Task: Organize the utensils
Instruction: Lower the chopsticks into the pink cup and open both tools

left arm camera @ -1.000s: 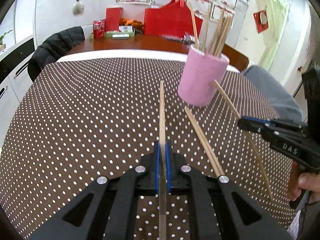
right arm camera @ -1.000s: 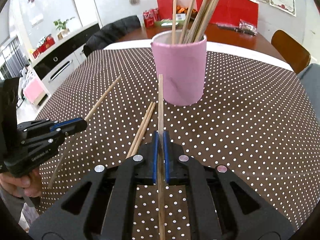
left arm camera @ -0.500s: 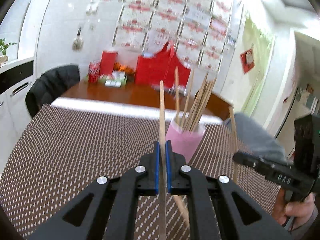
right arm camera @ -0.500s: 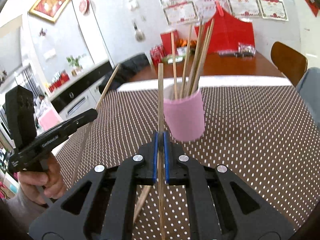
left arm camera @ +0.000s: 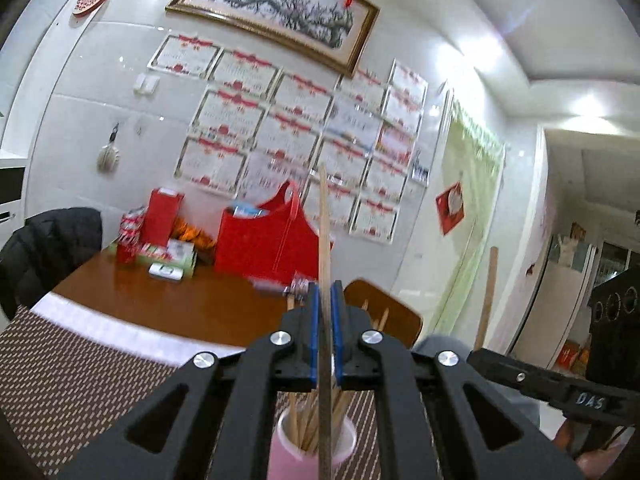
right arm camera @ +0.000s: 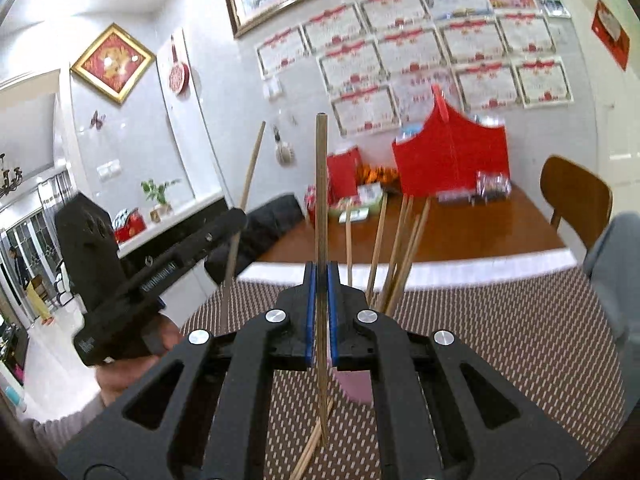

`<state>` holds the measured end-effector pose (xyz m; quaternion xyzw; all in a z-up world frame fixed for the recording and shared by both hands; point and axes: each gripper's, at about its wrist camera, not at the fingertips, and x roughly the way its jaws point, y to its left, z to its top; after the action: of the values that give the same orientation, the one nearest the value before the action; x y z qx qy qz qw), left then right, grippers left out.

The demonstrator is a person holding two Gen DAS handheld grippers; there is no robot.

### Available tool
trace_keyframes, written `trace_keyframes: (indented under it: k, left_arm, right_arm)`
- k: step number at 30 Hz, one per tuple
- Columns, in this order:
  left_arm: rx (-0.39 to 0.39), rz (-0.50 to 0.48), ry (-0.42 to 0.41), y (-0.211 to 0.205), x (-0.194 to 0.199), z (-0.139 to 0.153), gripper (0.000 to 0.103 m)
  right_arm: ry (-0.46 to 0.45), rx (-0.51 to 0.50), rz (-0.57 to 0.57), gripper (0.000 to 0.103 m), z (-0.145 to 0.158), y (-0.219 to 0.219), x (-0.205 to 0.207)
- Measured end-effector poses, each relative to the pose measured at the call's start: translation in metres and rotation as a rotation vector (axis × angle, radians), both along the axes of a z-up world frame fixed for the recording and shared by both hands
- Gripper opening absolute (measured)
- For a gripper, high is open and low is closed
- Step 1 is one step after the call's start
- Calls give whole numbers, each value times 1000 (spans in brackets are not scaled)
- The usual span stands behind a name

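Left tongs: blue pads pressed together on one chopstick, which stands up between them, its tip against the wall of certificates. Its lower end runs down past the pads, over the mouth of the pink cup.

Right tongs: likewise clamped on a second chopstick, upright, square top end clear in view. Lower end hangs above the worktop.

Each tool shows in the other's camera. From the left wrist, the right tool sits low at the right edge with its stick rising straight. From the right wrist, the left tool is at the left, held in a hand, its stick leaning slightly.

Cup: below and between the tongs in the left view, several sticks standing in it. In the right view only a pink sliver shows behind the pads, sticks fanning above.

Loose pair of chopsticks lies on the dotted brown cloth, just under the right tool.

Beyond: wooden table with red bag, boxes, dark jacket on a chair; wooden chair to the right. Framed painting above the certificates. Some motion blur at the cloth.
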<state>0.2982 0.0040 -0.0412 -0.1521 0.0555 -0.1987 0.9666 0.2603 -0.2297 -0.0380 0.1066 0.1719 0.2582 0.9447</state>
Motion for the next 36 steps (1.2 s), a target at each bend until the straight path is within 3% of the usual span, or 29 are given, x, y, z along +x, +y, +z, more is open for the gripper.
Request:
trace_keyframes:
  k: [6, 12, 23, 36]
  left_arm:
    - [-34, 13, -49, -10, 30, 6, 6]
    - [-21, 11, -61, -23, 58, -4, 6]
    - [-28, 6, -9, -31, 92, -38, 6]
    - [25, -1, 41, -33, 96, -55, 6]
  right_arm:
    - [-54, 37, -23, 5, 32, -7, 29]
    - [-88, 20, -46, 6, 45, -3, 50]
    - [-43, -2, -59, 6, 22, -1, 79]
    - [16, -25, -46, 6, -1, 6, 91]
